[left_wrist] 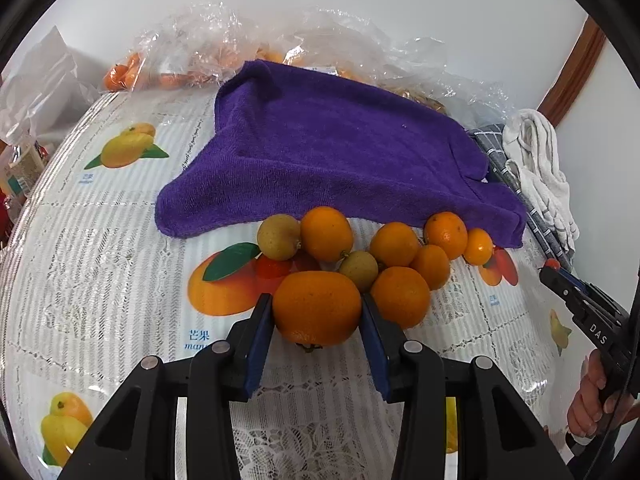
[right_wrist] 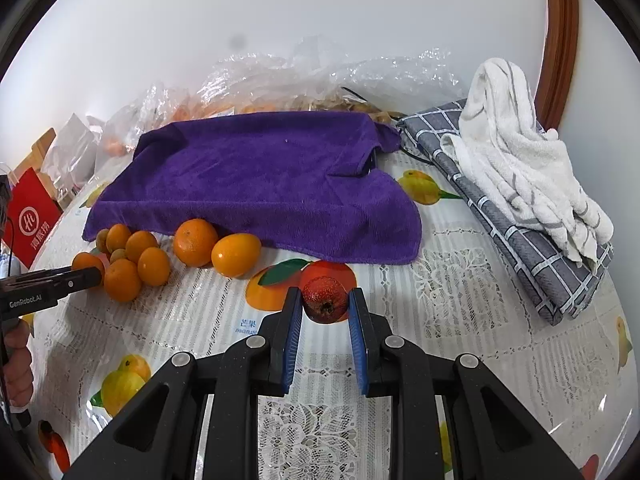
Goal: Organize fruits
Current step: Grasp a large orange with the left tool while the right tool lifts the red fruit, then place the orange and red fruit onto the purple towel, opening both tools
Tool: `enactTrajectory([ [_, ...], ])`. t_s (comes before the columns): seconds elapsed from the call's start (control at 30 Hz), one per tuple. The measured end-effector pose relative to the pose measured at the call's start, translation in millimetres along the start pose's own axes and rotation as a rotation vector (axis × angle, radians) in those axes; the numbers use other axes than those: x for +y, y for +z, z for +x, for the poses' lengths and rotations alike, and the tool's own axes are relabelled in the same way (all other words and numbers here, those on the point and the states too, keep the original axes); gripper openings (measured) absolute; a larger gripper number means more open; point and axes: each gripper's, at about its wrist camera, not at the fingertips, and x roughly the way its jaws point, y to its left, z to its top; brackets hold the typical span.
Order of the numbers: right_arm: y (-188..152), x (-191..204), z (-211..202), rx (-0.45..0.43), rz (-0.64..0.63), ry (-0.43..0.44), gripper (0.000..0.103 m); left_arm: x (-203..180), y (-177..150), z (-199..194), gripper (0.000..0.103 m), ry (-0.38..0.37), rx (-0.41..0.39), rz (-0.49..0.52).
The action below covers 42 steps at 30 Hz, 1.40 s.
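Observation:
A cluster of several small oranges (left_wrist: 394, 244) and two yellow-brown round fruits (left_wrist: 279, 237) lies on the fruit-print tablecloth (left_wrist: 100, 280), just in front of a purple towel (left_wrist: 340, 152). My left gripper (left_wrist: 318, 314) is shut on the nearest, largest orange (left_wrist: 318, 304), with a blue pad against each side. In the right wrist view the same cluster (right_wrist: 132, 258) sits at the left, and two more oranges (right_wrist: 216, 246) lie by the towel's edge (right_wrist: 260, 184). My right gripper (right_wrist: 325, 306) is shut on a small dark red fruit (right_wrist: 323, 298) over the cloth.
Crumpled clear plastic bags (left_wrist: 208, 40) with more orange fruit lie behind the towel. A white towel (right_wrist: 520, 152) rests on a folded grey checked cloth (right_wrist: 532, 248) at the right. A red box (right_wrist: 30, 216) stands at the left edge. A hand (left_wrist: 592, 396) holds the right gripper's handle.

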Motion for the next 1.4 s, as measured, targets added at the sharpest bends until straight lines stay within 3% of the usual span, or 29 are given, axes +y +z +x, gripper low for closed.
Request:
enactTrajectory([
  [0.77, 31, -8, -34, -0.087, 0.036, 0.001, 0.023, -22, 34, -53, 0.04, 0.024, -0.103, 0.021],
  [1.4, 104, -8, -8, -0.149, 0.026, 0.049, 0.023, -24, 103, -43, 0.04, 0.047, -0.157, 0.037],
])
